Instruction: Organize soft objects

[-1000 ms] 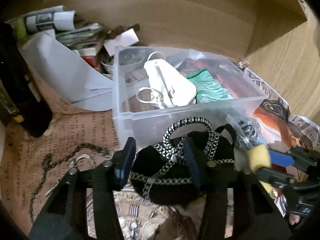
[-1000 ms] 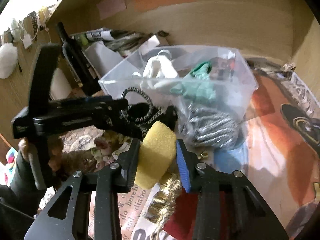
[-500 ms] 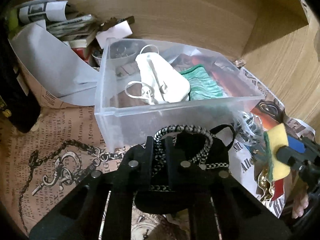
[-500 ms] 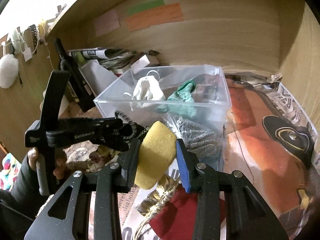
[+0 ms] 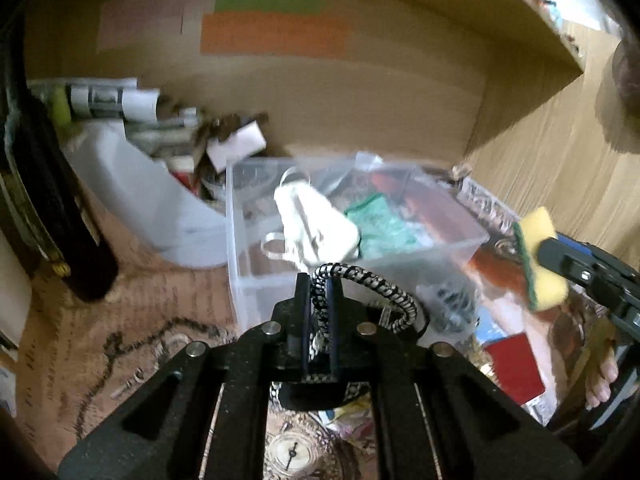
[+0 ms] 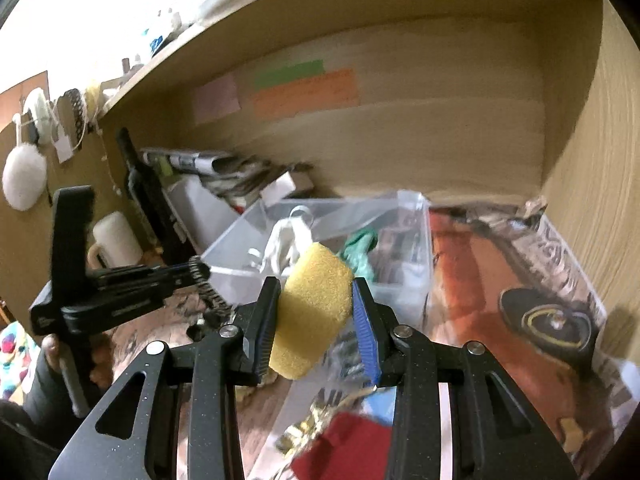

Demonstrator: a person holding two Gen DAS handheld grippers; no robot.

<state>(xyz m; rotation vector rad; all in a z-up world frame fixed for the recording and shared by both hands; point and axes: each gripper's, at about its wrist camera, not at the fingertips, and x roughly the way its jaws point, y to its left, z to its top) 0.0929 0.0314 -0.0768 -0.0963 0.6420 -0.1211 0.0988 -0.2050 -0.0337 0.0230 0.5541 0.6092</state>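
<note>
My left gripper [image 5: 317, 292] is shut on the black-and-white braided cord [image 5: 372, 284] of a black pouch, held up in front of the clear plastic bin [image 5: 280, 280]; the pouch body is mostly hidden under the jaws. My right gripper [image 6: 316, 300] is shut on a yellow sponge [image 6: 312, 308], lifted near the bin [image 6: 420, 240]. The sponge also shows in the left wrist view [image 5: 540, 260] with its green scouring side. Inside the bin lie a white pouch [image 5: 312, 224] and a green cloth [image 5: 380, 228].
A black bottle [image 5: 48, 200] stands at left, with papers and a white sheet [image 5: 132, 184] behind the bin. A dark chain [image 5: 132, 344], a red card [image 5: 516, 364] and a bag of silver chain [image 5: 452, 304] lie on the paper-covered shelf. Wooden walls enclose back and right.
My left gripper closed on the pouch's braided cord and lifted it. My right gripper rose with the sponge toward the bin's height.
</note>
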